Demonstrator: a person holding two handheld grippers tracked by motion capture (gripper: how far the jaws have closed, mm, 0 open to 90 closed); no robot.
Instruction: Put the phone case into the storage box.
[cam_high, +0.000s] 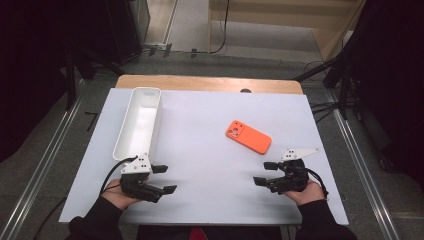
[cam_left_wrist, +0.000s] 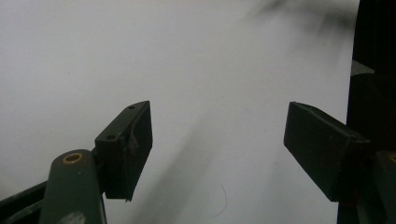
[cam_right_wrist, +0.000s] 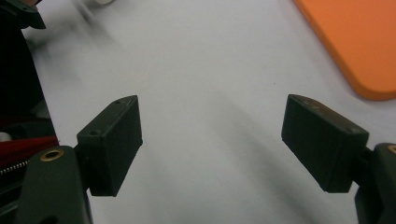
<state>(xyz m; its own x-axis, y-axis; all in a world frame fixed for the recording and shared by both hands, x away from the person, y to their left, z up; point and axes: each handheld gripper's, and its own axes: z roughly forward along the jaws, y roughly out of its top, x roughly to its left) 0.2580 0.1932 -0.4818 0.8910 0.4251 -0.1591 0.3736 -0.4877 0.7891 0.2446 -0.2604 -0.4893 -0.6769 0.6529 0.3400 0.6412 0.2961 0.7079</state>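
Overhead forward-down; gripper cameras close above table (cam_high: 210, 165).

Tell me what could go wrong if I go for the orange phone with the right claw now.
The phone lies flat on the white table, so the open right claw may slide it instead of getting under an edge. Pushed onward, it could travel toward the table's right edge. The tray by the left claw is long and narrow, so a skewed drop might catch its rim.
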